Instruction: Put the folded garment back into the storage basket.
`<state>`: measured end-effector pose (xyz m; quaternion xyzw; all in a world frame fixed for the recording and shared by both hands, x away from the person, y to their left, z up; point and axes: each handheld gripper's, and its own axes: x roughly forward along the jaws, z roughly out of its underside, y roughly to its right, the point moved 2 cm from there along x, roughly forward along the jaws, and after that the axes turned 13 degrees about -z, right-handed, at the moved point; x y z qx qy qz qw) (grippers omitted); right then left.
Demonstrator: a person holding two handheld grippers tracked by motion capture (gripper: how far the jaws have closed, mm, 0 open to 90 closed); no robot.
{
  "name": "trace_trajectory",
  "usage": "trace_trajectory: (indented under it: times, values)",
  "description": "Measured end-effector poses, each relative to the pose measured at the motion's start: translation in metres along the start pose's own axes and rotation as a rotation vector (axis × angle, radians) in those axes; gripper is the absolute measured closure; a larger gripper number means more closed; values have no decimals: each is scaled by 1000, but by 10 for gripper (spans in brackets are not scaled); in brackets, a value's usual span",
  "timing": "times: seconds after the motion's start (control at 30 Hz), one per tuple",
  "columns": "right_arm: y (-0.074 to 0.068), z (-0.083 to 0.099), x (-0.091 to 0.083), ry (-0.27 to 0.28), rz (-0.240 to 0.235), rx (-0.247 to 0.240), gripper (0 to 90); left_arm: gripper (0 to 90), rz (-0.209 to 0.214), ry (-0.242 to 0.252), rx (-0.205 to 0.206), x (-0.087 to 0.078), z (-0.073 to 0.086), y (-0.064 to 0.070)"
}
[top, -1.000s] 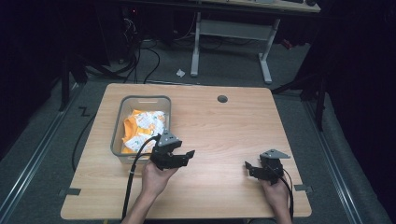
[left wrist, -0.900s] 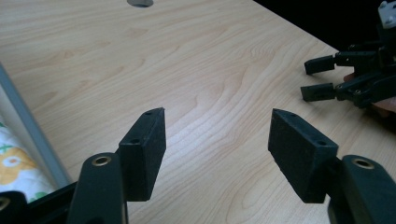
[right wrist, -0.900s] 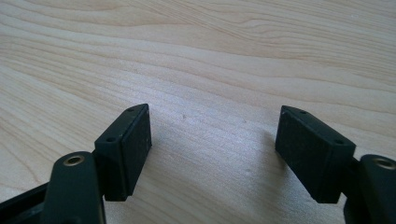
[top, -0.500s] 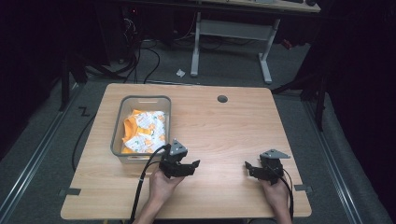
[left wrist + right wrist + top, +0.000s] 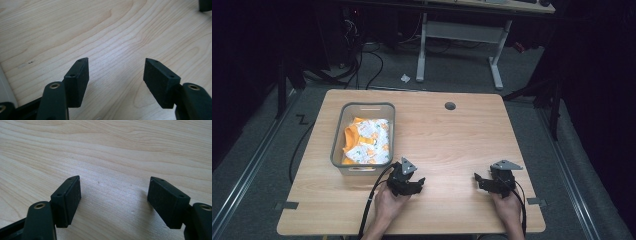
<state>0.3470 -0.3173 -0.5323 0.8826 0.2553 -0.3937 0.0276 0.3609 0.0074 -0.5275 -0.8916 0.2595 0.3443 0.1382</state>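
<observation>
A grey bin [image 5: 338, 145] stands on the left half of the wooden table [image 5: 452, 135], holding orange and white printed packets [image 5: 366, 141]. My left gripper [image 5: 416, 184] rests low over the table just right of the bin's near corner, held by a hand. In the left gripper view its jaws stand wide apart, open [image 5: 116, 65], with bare wood between them. My right gripper [image 5: 479, 181] sits near the table's front right, also in a hand. The right gripper view has it open [image 5: 115, 182] over bare wood, nothing held.
A small round dark grommet [image 5: 450, 106] sits near the table's far edge. A white desk frame [image 5: 459, 35] and cables lie on the floor behind. A sliver of the bin's wall [image 5: 6, 87] edges the left gripper view.
My left gripper has moved right and toward the front, away from the bin's near corner. The right gripper has stayed put.
</observation>
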Motion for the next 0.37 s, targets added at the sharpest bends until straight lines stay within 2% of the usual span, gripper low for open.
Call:
trace_trajectory:
  times: [0.07,0.37]
  values:
    - [0,0,0,0,0,0,270,378,-35,7,28,5,8,1]
    - [0,0,0,0,0,0,270,346,-45,10,12,5,9,0]
